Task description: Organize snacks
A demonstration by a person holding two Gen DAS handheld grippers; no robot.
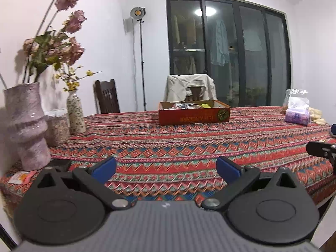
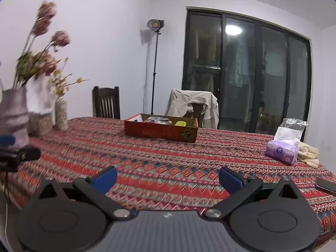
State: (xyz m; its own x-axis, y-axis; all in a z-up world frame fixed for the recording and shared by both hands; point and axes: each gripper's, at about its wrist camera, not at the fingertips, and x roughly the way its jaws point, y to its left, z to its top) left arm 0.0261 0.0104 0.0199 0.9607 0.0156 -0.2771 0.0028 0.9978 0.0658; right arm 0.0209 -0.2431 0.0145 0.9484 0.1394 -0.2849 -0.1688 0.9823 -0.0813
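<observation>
A shallow red cardboard box (image 1: 194, 116) holding several snack packets (image 1: 189, 105) stands at the far middle of the table; it also shows in the right wrist view (image 2: 160, 131), with the packets (image 2: 161, 120) inside it. My left gripper (image 1: 166, 167) is open and empty, low over the near table edge, far from the box. My right gripper (image 2: 168, 177) is open and empty, also near the front edge. A small snack packet (image 1: 21, 177) lies at the near left by the big vase.
A patterned red tablecloth (image 1: 168, 145) covers the table. A large grey vase (image 1: 26, 126) and a small flowered vase (image 1: 75, 113) stand at the left. A purple tissue pack (image 2: 282, 150), gloves (image 2: 308, 153) and a phone (image 2: 326, 185) lie right. Two chairs stand behind.
</observation>
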